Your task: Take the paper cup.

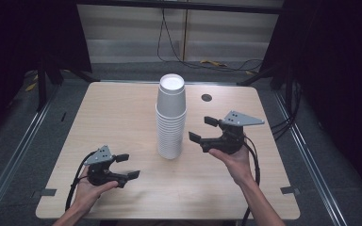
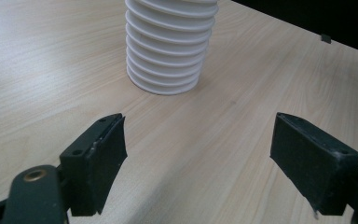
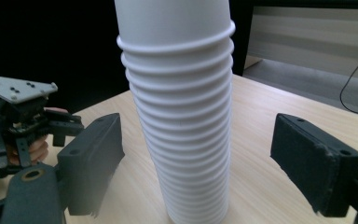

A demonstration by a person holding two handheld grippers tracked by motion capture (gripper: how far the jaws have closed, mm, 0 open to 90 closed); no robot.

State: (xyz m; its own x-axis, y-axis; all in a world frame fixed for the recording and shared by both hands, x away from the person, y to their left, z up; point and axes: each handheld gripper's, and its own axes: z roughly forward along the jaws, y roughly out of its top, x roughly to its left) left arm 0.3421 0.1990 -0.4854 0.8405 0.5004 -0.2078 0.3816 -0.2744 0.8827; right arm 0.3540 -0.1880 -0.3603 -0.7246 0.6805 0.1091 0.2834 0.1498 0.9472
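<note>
A tall stack of white paper cups (image 1: 171, 117) stands upright near the middle of the wooden table (image 1: 118, 113). My left gripper (image 1: 127, 166) rests low at the front left, apart from the stack, jaws open and empty. In the left gripper view the stack's base (image 2: 168, 51) lies ahead of the open left gripper (image 2: 198, 154). My right gripper (image 1: 201, 129) is raised just right of the stack, open, its jaws turned toward it. In the right gripper view the stack (image 3: 182, 116) rises ahead between the wide jaws of the right gripper (image 3: 198, 154), untouched; the left gripper (image 3: 65, 128) shows beyond.
A small dark round grommet (image 1: 206, 98) sits in the tabletop behind the right gripper. Black cables (image 1: 217, 63) lie on the floor past the far edge. Dark stands flank the table at both sides. Bare wood surrounds the stack.
</note>
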